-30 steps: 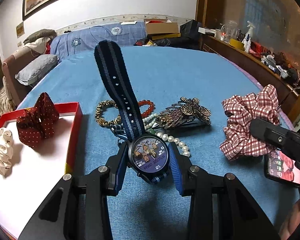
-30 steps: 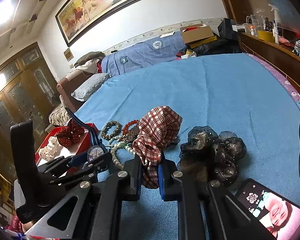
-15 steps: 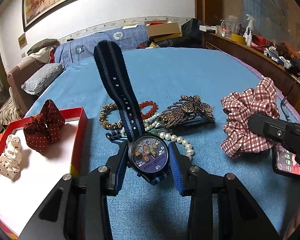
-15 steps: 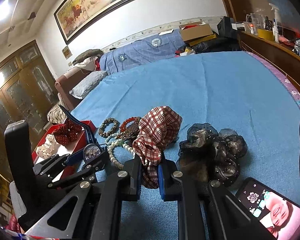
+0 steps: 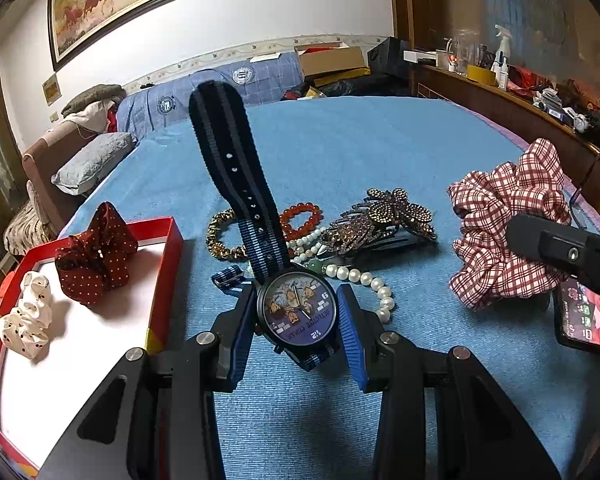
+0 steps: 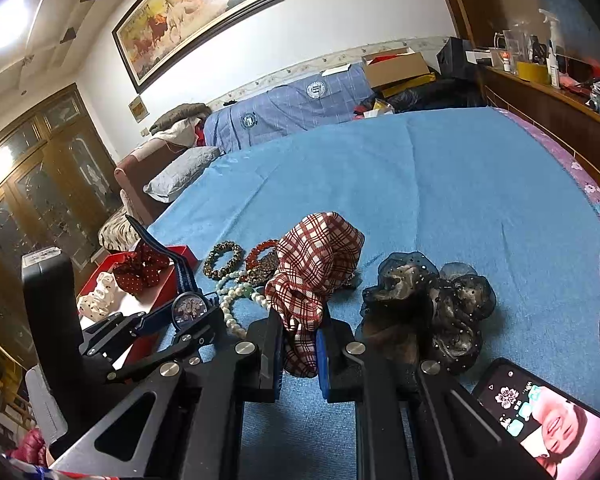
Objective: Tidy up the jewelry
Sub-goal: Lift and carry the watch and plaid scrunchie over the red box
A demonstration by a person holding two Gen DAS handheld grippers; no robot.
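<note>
Blue-strapped watch [image 5: 298, 312] clamped between left tool [image 5: 298, 320] fingers, strap upright.

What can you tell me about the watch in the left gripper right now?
The watch has a round dark case and a purple cartoon dial with printed lettering. Its woven strap, navy with lighter blue stripes and punched holes, stands up stiffly and leans away from the camera; a short buckle end trails behind on the blue bedspread. The left gripper pinches the case from both sides. It sits just right of the red tray, in front of the pearl necklace.
</note>
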